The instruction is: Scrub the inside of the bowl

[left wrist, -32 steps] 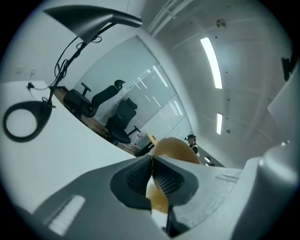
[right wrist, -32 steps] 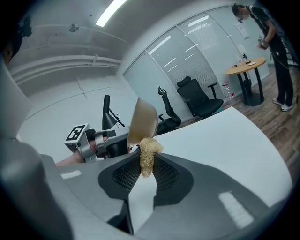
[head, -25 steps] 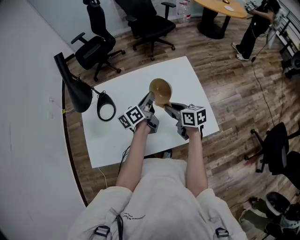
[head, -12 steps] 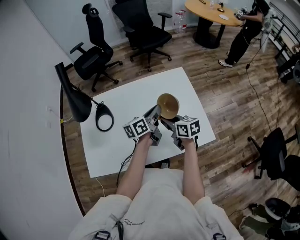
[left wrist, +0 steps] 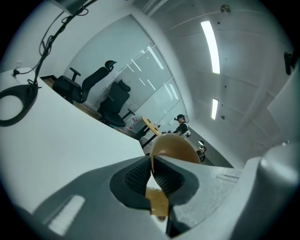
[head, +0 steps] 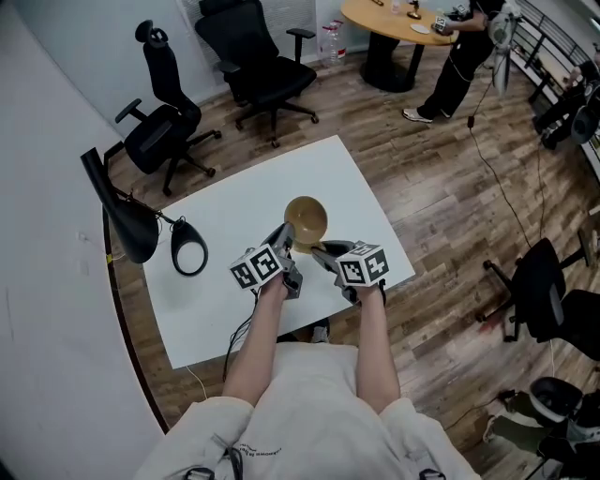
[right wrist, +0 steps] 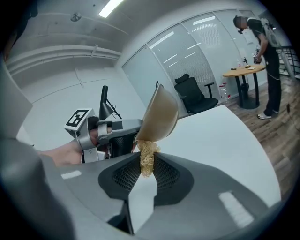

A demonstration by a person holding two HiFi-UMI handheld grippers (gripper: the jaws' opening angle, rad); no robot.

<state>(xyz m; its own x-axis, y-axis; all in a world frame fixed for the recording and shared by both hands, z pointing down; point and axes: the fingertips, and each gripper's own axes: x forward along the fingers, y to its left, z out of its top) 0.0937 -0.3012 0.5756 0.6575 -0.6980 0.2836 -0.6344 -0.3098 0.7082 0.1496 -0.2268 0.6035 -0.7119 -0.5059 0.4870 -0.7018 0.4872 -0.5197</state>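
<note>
A tan bowl (head: 305, 220) is held tilted above the white table (head: 225, 211). My left gripper (head: 284, 242) is shut on its rim, and the left gripper view shows the rim's edge pinched between the dark pads (left wrist: 137, 176), with the bowl (left wrist: 176, 146) rising beyond them. My right gripper (head: 323, 251) is shut on a straw-coloured fibrous scrubber (right wrist: 147, 157). The scrubber's tip touches the lower edge of the bowl (right wrist: 159, 115). The left gripper (right wrist: 112, 131) shows just behind the bowl in the right gripper view.
A black desk lamp (head: 117, 216) and a black ring-shaped head (head: 188, 255) stand at the table's left. Office chairs (head: 258, 66) are on the wooden floor beyond. A person (head: 459, 47) stands by a round wooden table (head: 398, 21), far right.
The two grippers have drawn closer together, so the scrubber now meets the bowl's lower edge. The head view has shifted, so the table sits a little further left in the picture.
</note>
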